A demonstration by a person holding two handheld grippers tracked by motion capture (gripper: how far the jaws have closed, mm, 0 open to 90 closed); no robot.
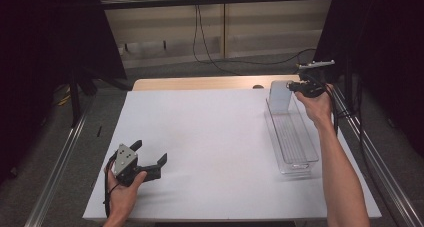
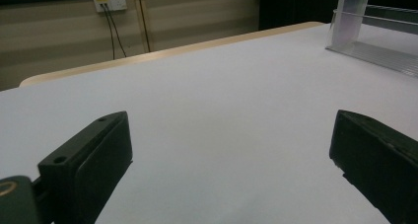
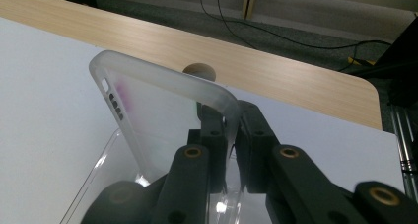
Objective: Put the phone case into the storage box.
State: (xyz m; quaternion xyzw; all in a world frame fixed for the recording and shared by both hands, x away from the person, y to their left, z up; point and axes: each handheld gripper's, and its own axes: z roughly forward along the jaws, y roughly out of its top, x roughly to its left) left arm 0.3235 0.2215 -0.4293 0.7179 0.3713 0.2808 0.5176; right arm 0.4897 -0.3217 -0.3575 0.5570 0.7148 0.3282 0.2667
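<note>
A frosted, see-through phone case stands upright at the far end of a long clear plastic tray on the right side of the table. My right gripper is shut on the case's right edge. In the right gripper view the two black jaws pinch the rim of the case above the tray. My left gripper rests near the front left of the white table top, open, with nothing between its jaws. The left gripper view has the case and tray far off at upper right.
A white sheet covers most of the table, with a bare wooden strip and a round cable hole along the far edge. Metal rails run along both sides. Cables lie on the floor beyond.
</note>
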